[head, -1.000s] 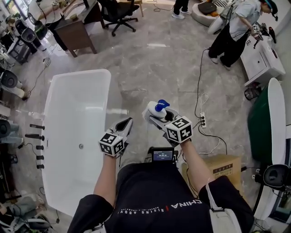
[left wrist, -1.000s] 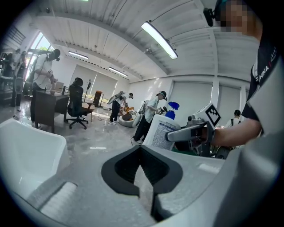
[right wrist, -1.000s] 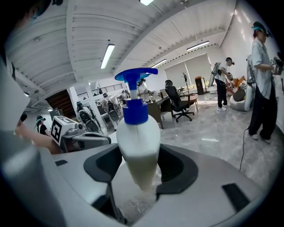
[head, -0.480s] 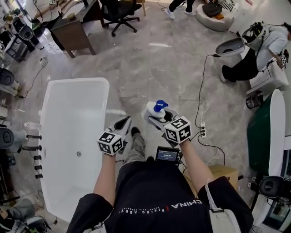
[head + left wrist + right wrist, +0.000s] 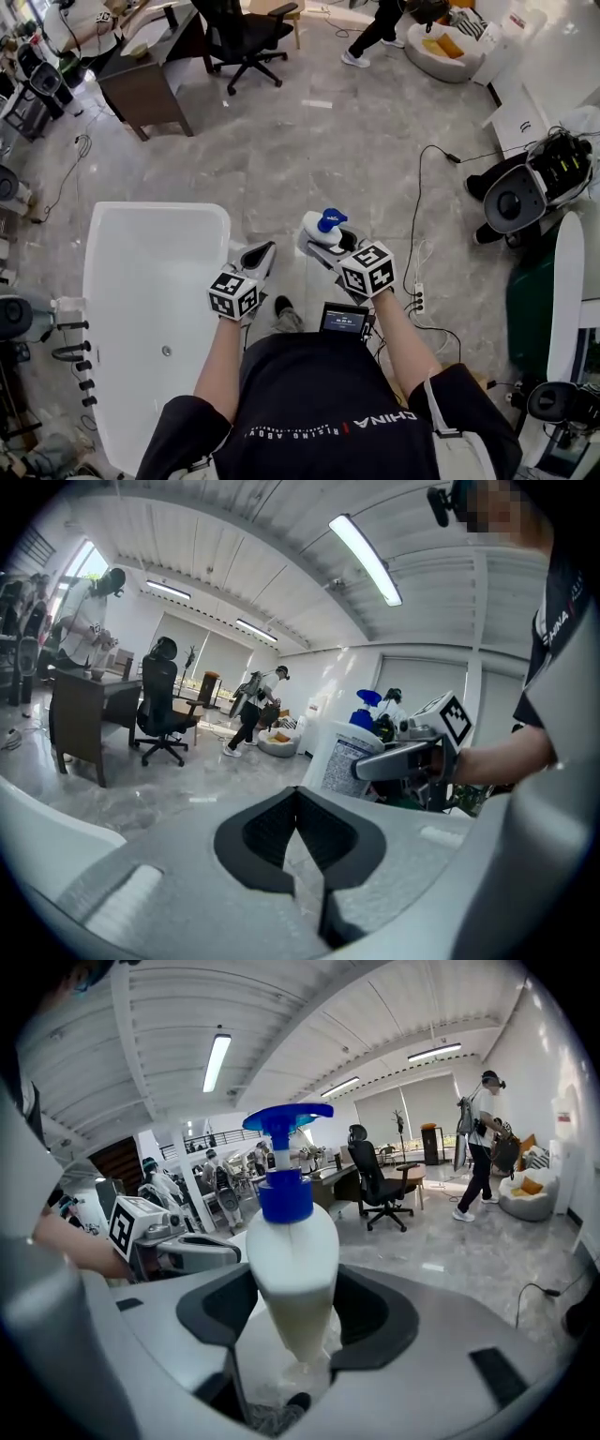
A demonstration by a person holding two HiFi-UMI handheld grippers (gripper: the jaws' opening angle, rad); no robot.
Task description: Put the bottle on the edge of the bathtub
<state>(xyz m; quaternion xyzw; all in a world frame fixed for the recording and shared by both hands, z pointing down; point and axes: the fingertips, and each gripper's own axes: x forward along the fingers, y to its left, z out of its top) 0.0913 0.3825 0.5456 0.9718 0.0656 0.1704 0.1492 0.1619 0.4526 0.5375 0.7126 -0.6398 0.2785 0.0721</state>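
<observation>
My right tongs (image 5: pixel 298 1321) are clamped on the bottle (image 5: pixel 291 1251): the dark pads press its white body from both sides, and its blue pump head points away from me. I hold it in the air over the grey stone floor (image 5: pixel 309 141), well clear of any surface. My left tongs (image 5: pixel 298 822) hold nothing. Their pads meet at the tips, with only a thin slit lower down between them.

From above, both tongs reach forward side by side, the left pair just beside the long edge of the bathtub (image 5: pixel 159 208) nearest me, its marker cube over that edge in the picture. The bottle is to the right of the left tongs, apart from the tub and not touching its rim. The white tub stands on the floor at my left, lengthwise, with its far short edge ahead of the tongs. A small screen (image 5: pixel 343 321) sits at my chest, just behind the right tongs.

Further out, a power strip (image 5: pixel 417 302) and its cable lie on the floor to my right. A black office chair (image 5: pixel 239 33) stands far ahead, and a person (image 5: pixel 375 23) walks by at the far end of the room.
</observation>
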